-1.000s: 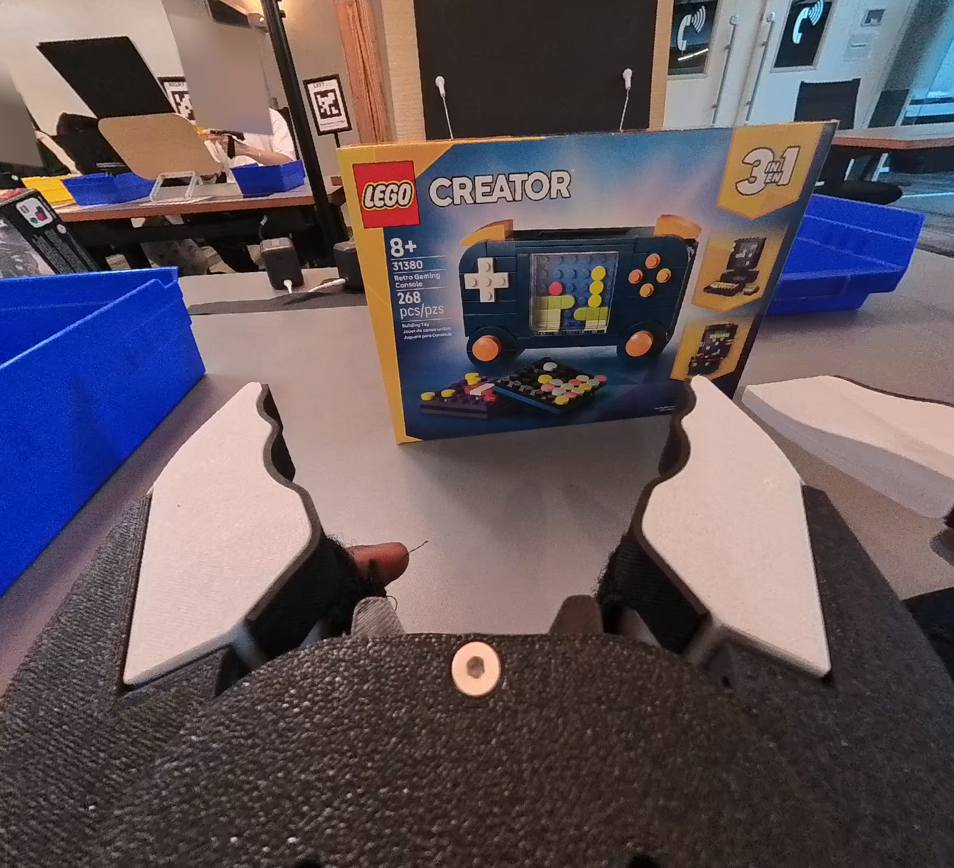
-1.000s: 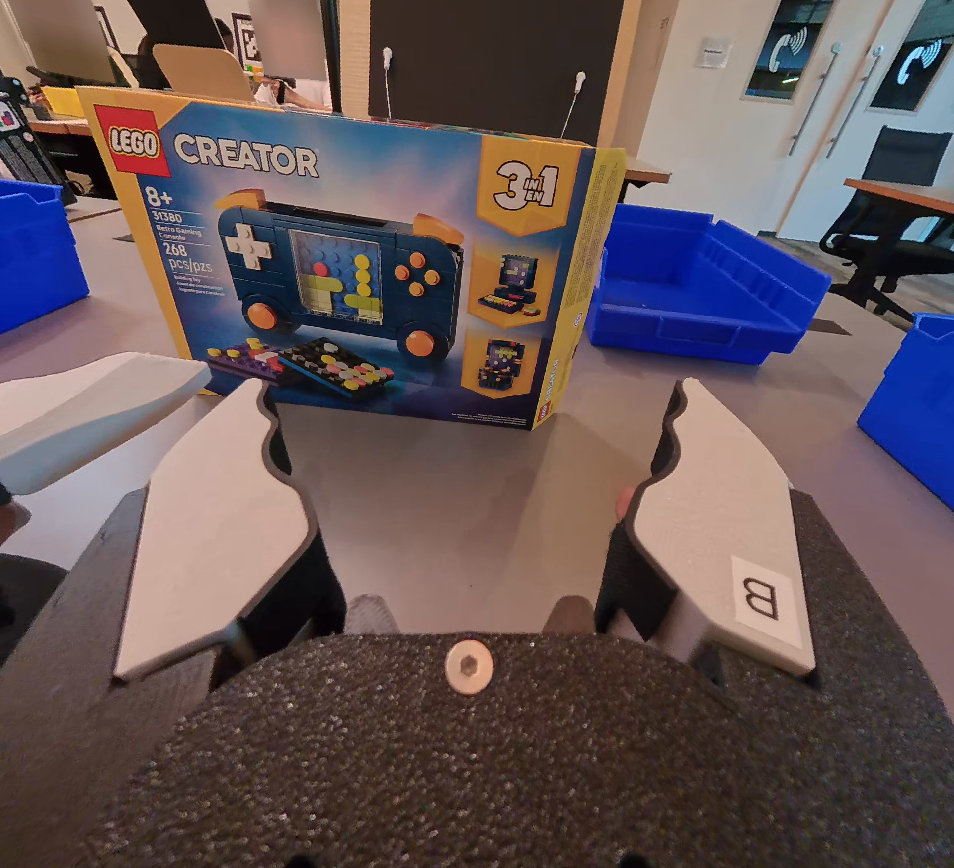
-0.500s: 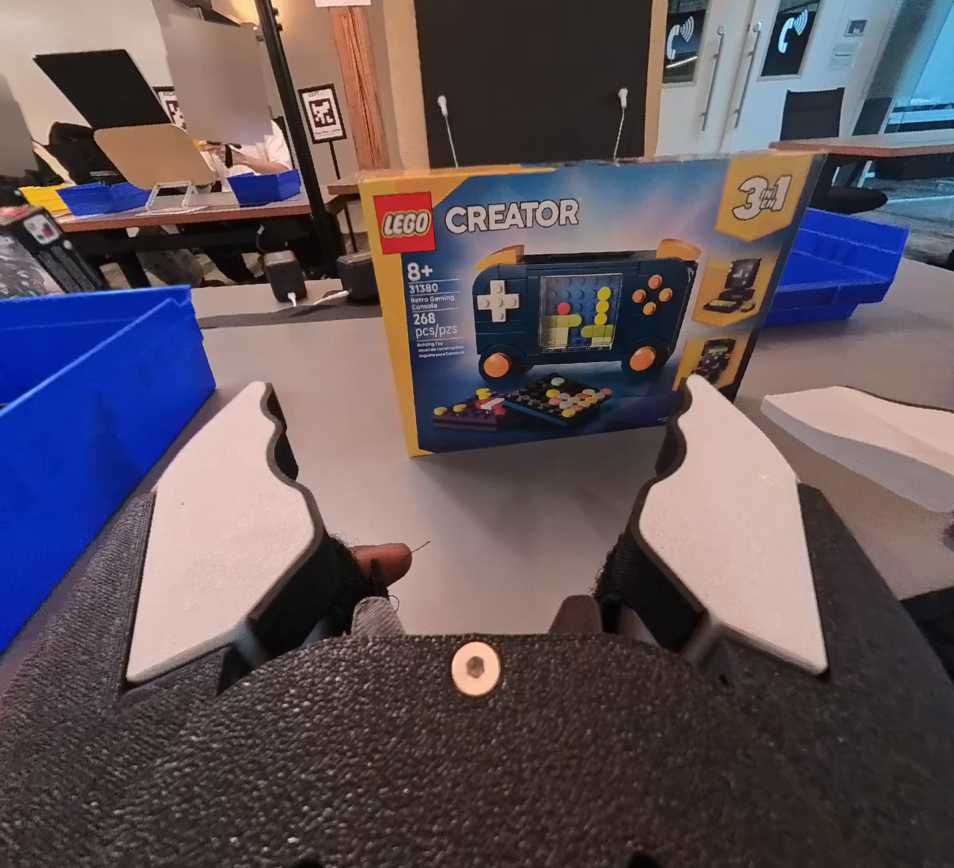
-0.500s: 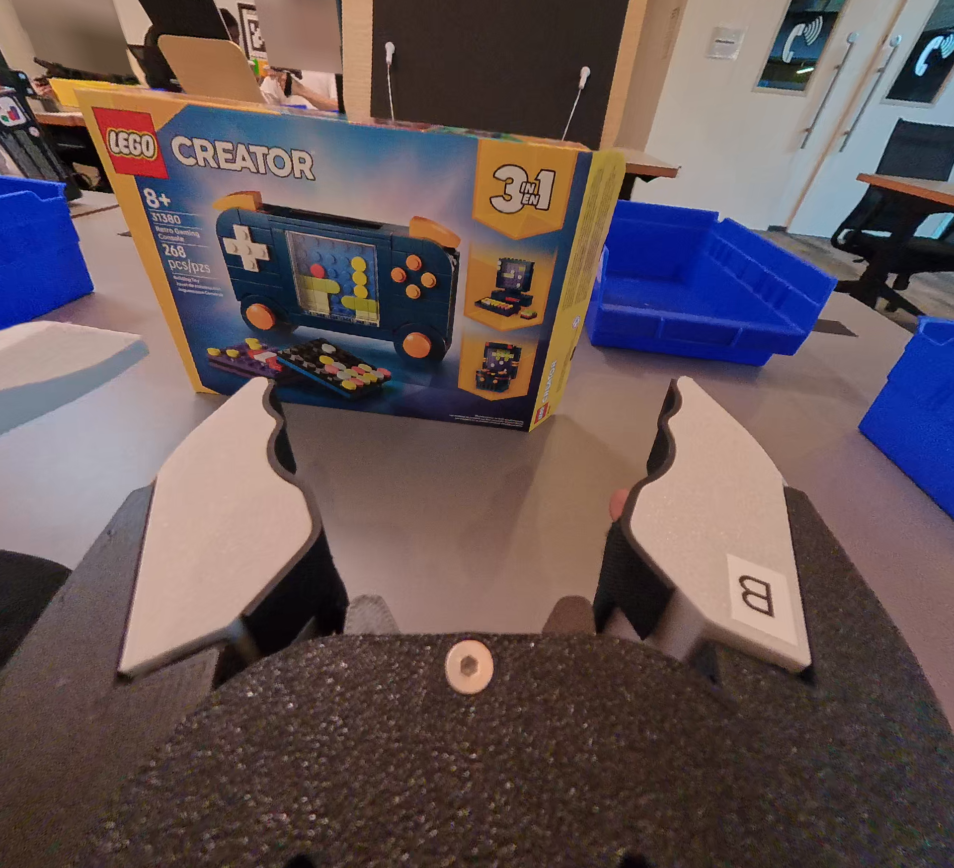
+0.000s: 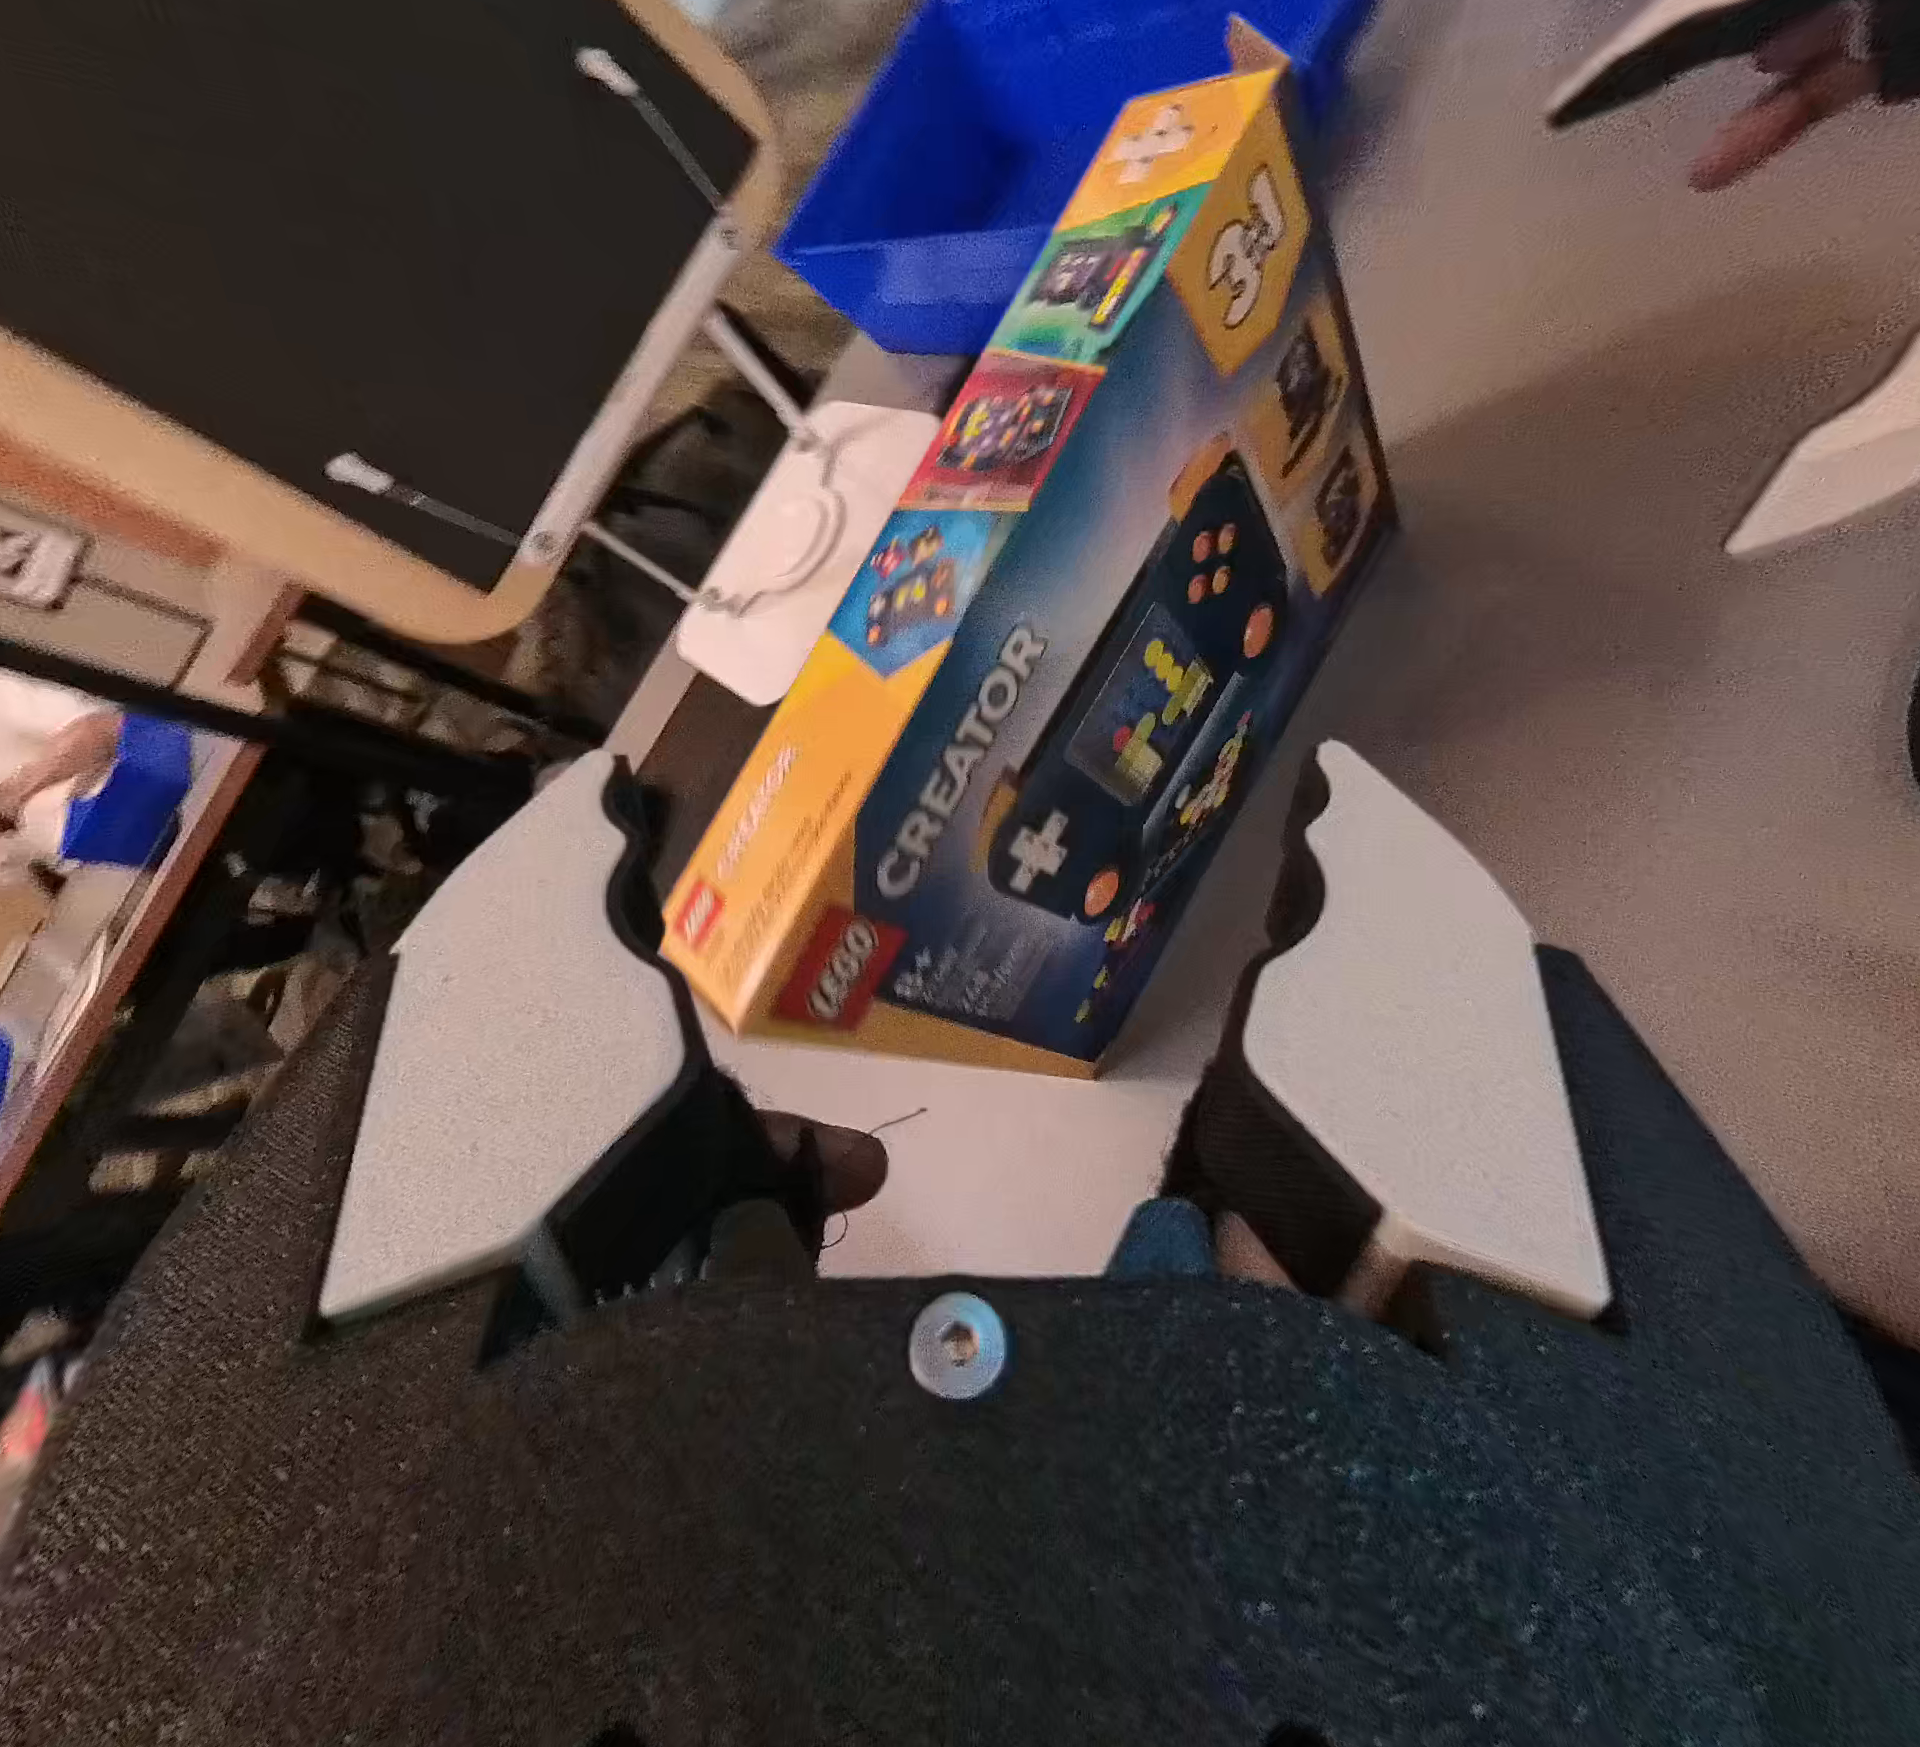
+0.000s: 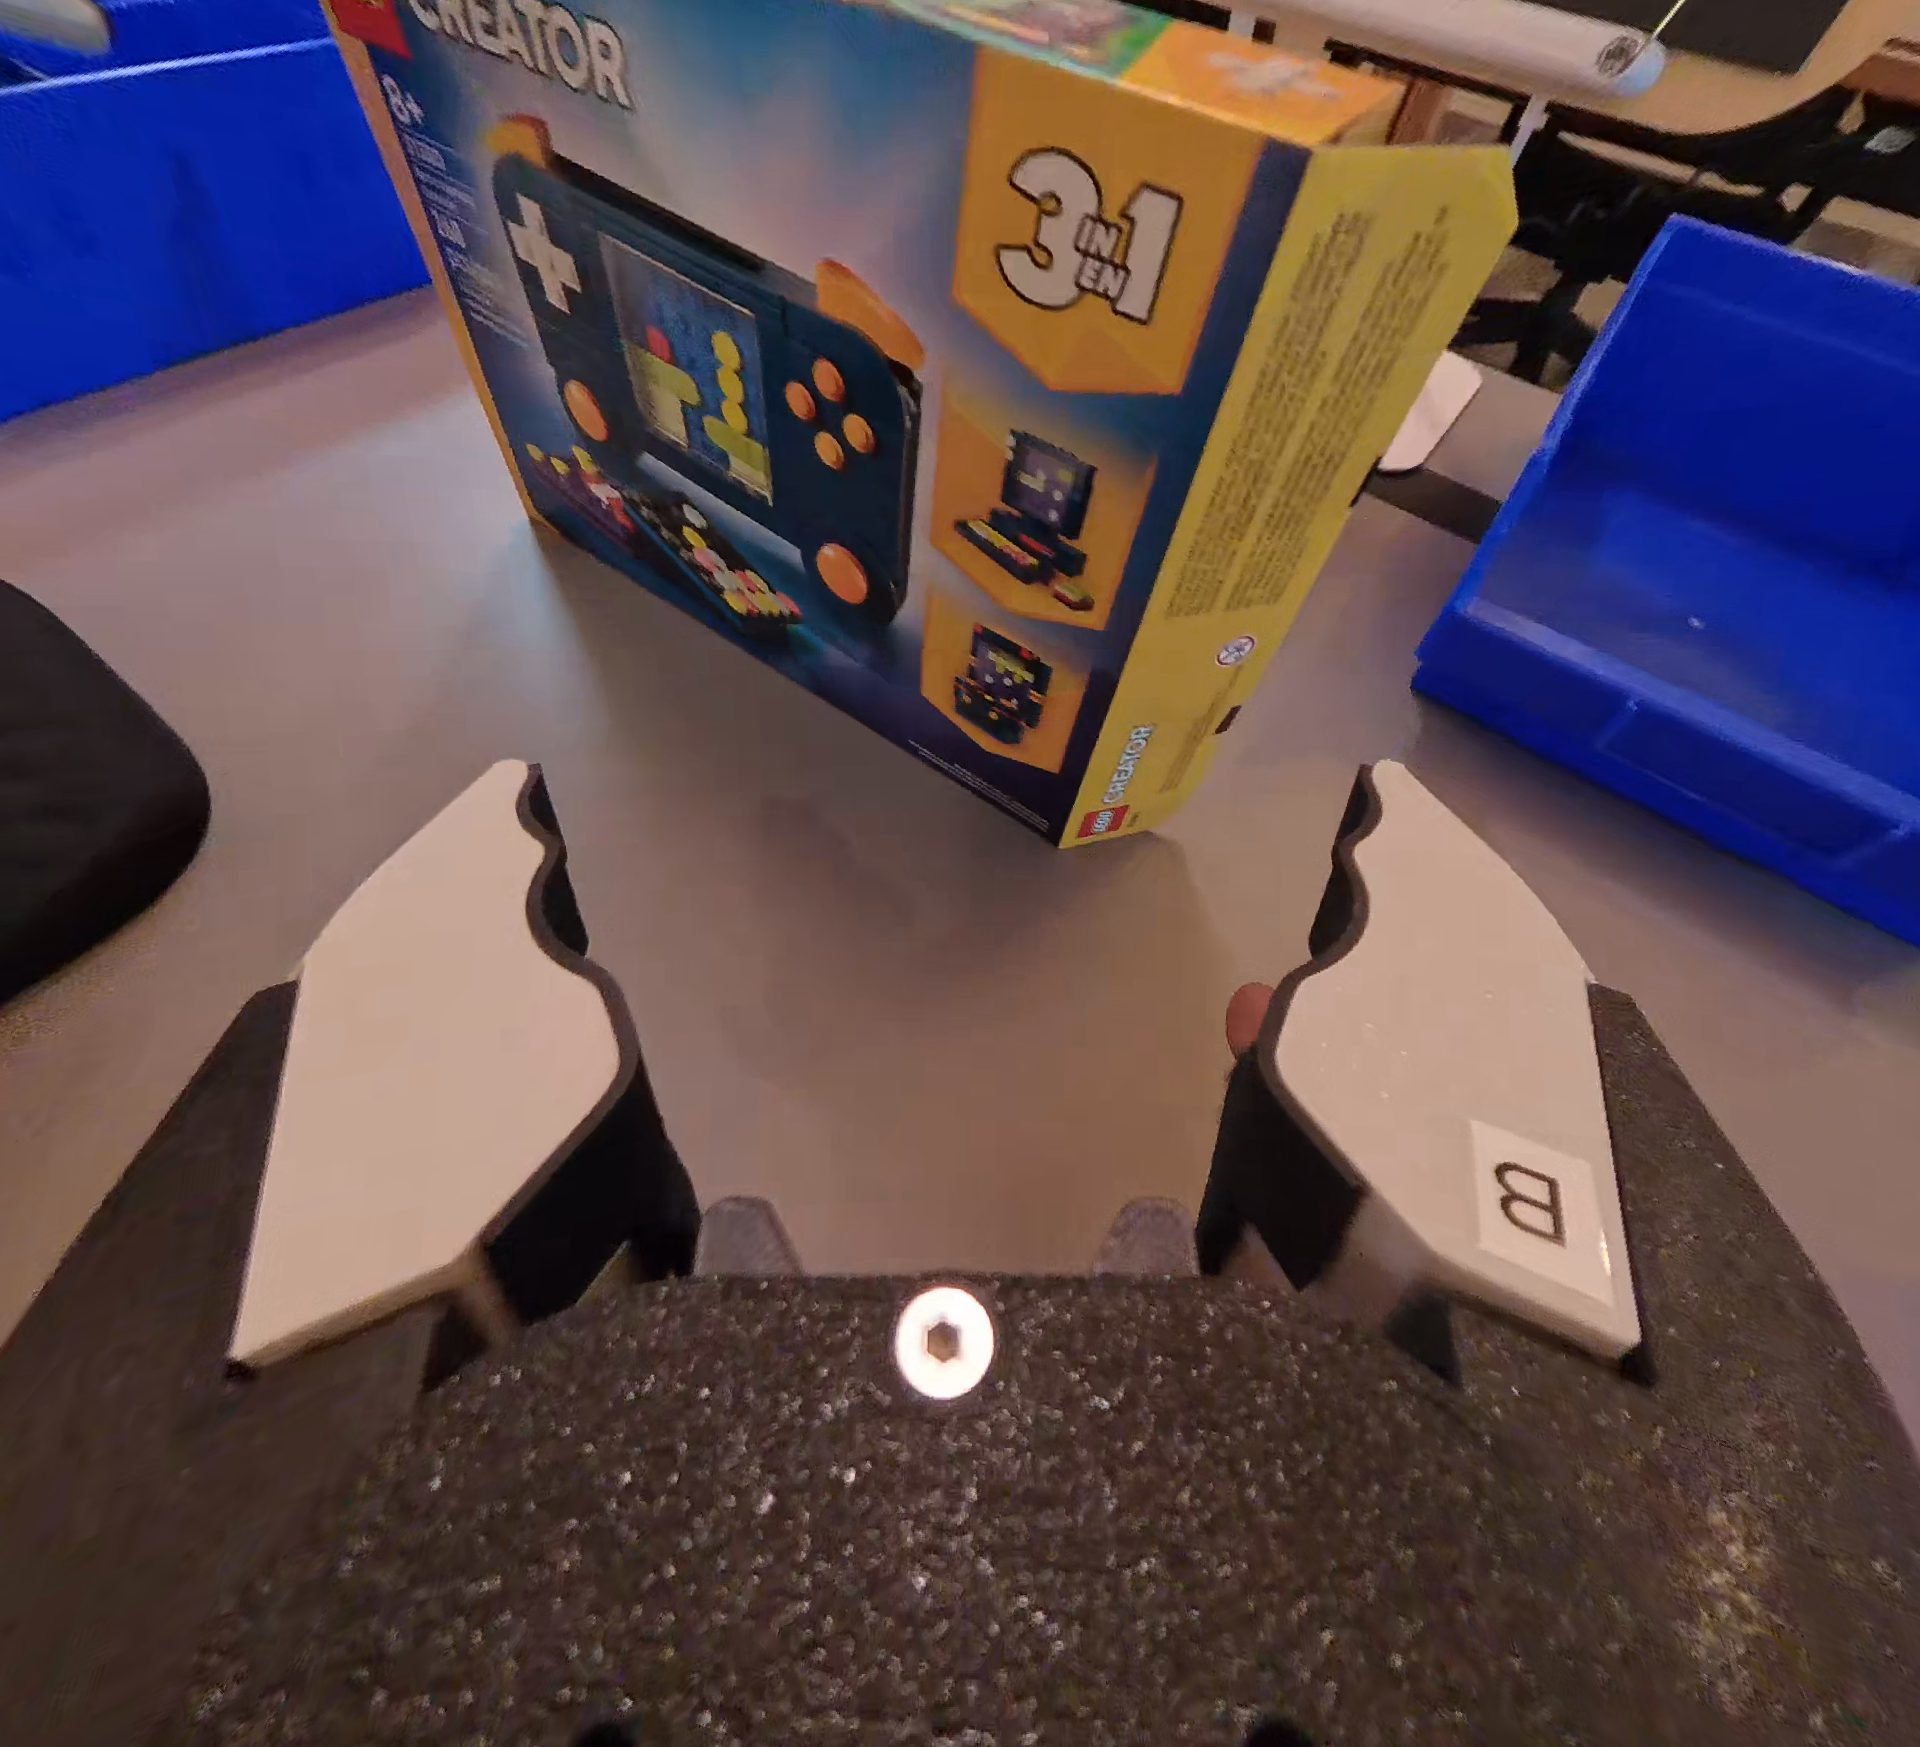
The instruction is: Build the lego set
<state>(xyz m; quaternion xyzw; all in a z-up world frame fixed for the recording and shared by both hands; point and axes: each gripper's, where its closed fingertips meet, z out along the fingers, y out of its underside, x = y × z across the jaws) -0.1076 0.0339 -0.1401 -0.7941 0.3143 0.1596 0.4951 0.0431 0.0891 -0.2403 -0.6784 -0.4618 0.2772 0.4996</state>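
Spreading wide, the left gripper (image 5: 961, 824) is straddling the near end of the toy box (image 5: 1049, 658), which is standing upright on the grey table (image 5: 1621, 658). Its left fingertip (image 5: 613, 793) is lying just beside the box's yellow top face, and the right fingertip (image 5: 1320, 793) is sitting apart from the printed front, so neither pad is pressing on the cardboard. This blurred, rolled view is showing the box's top face and a white card (image 5: 800, 554) behind it, both hidden or barely seen in the other view. The right gripper (image 6: 951, 814) is also standing wide open with nothing between its fingers, hovering near the box's yellow side panel (image 6: 1309, 471), which only the right wrist view is exposing. A white sticker (image 6: 1527, 1198) bearing one letter is sitting on its right finger. The box is carrying a brand logo and printed text. Blue bins (image 6: 1704, 554) are flanking the box farther back.
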